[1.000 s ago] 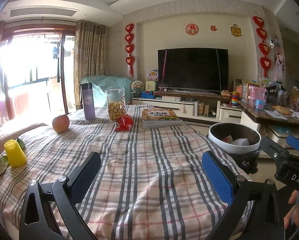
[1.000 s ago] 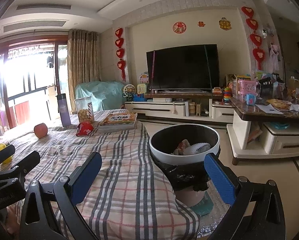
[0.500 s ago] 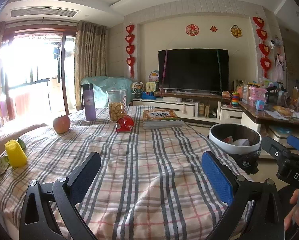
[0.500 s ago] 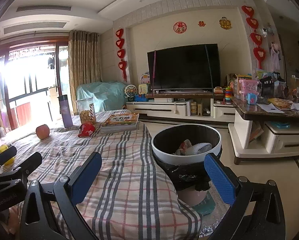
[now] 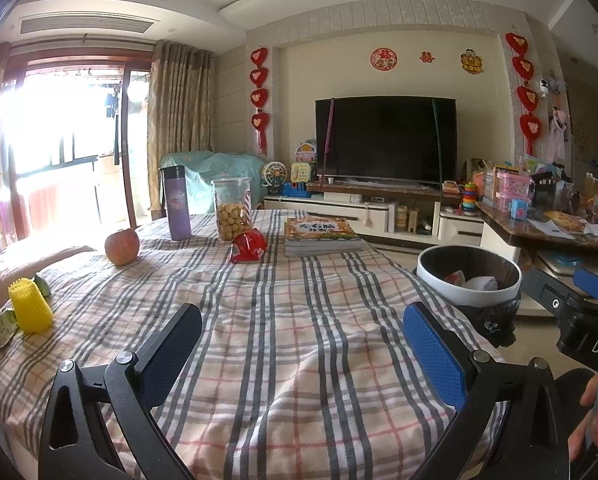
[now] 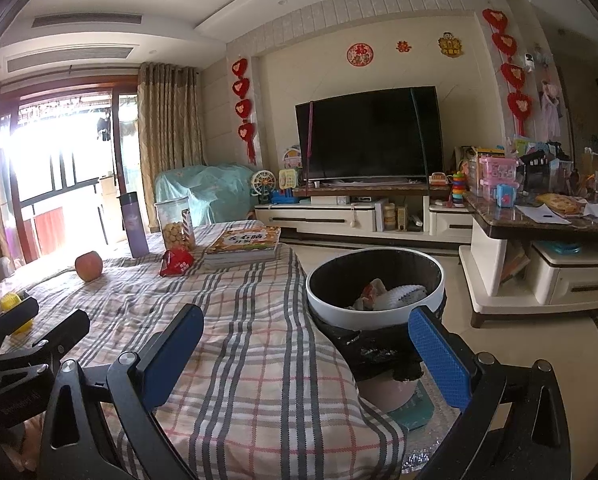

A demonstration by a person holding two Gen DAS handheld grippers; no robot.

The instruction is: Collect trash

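1. Plainly, the trash bin [image 6: 375, 280] stands on the floor just beside the counter's [image 5: 299, 340] right edge, a black liner in it, with crumpled wrappers already lying at its bottom.
2. Beyond the bin, far across the counter, a red snack packet [image 5: 248, 245] lies near the cookie jar [image 5: 232, 209] and the stack of books [image 5: 319, 236]; it looks like the most likely trash left.
3. Farther from the bin, at the counter's left edge, small green wrappers [image 5: 1, 326] lie beside a yellow toy [image 5: 29, 306]; an apple [image 5: 122, 246] and a purple bottle [image 5: 176, 202] are presumably not trash.
4. Left tongs [image 5: 299, 344] hang wide and empty over the counter; right tongs [image 6: 303, 344] are wide and empty too, aimed at the bin.
5. My judgement: one drop is done, and the next piece must be chosen, which calls for a long reach over the cloth.
6. Compared with a second ago, both views have hardly shifted; nothing on the counter has moved.
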